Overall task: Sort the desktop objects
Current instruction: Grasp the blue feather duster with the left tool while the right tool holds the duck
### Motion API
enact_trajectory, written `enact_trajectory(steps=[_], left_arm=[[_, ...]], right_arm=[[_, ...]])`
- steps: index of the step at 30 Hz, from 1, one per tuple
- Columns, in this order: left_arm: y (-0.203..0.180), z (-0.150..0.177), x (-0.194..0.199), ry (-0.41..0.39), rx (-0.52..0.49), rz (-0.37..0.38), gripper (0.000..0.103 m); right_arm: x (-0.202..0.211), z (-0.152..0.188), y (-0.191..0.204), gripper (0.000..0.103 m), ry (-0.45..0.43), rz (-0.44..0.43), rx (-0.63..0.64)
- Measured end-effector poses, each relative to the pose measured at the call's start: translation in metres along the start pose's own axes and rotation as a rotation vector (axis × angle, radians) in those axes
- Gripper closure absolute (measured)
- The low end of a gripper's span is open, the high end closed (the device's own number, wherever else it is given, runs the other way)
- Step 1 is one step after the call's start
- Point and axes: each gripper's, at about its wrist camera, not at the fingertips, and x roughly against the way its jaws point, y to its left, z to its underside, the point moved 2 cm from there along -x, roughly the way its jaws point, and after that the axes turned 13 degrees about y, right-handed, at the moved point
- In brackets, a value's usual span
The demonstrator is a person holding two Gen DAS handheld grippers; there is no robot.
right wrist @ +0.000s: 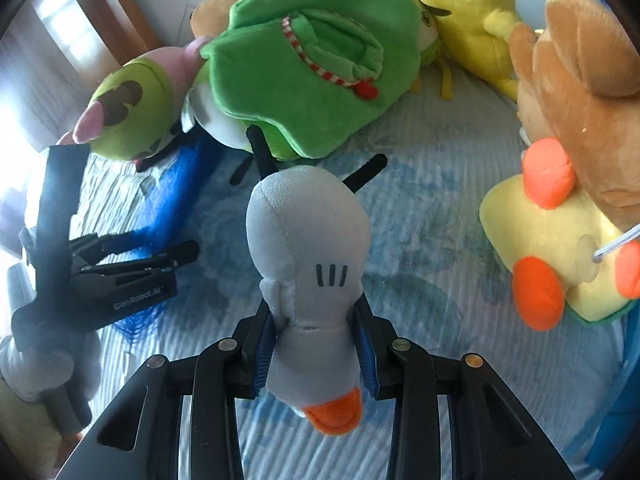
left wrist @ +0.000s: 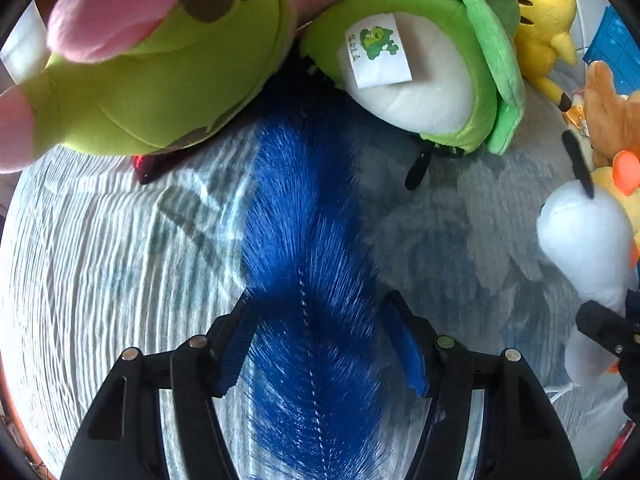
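Note:
My left gripper (left wrist: pixel 320 316) is shut on a long blue bristle brush (left wrist: pixel 304 208) that points forward over the pale ribbed cloth (left wrist: pixel 100 248). My right gripper (right wrist: pixel 316 320) is shut on a white plush bird (right wrist: pixel 308 248) with an orange beak, head toward the camera, black legs pointing away. The bird also shows in the left wrist view (left wrist: pixel 584 248) at the right. The left gripper (right wrist: pixel 132 272) with the brush (right wrist: pixel 168 204) shows in the right wrist view at the left.
Plush toys ring the cloth: a lime and pink one (left wrist: pixel 160 60), a green frog-like one (left wrist: pixel 432 60), a yellow one (left wrist: pixel 544 20), a brown one (right wrist: pixel 584 92) and a pale yellow one with orange feet (right wrist: pixel 552 248). A blue crate (left wrist: pixel 616 52) stands far right.

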Motion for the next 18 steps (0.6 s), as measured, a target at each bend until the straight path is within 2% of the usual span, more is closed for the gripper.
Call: enact_trajectory(steps=[2, 6, 11, 18], left_arm=[[0.001, 0.000, 0.002, -0.013, 0.007, 0.006, 0.086], [0.006, 0.009, 0.012, -0.027, 0.022, 0.019, 0.088], [0.010, 0.035, 0.038, -0.039, 0.036, 0.044, 0.088], [0.012, 0.079, 0.076, -0.048, 0.034, 0.058, 0.088]], right_arm=[[-0.004, 0.000, -0.002, 0.068, 0.002, 0.005, 0.000], [-0.006, 0.003, -0.002, 0.068, -0.001, 0.014, 0.006], [0.001, 0.012, 0.007, 0.068, -0.010, 0.009, 0.028], [0.031, 0.035, 0.034, 0.068, -0.045, -0.004, 0.066]])
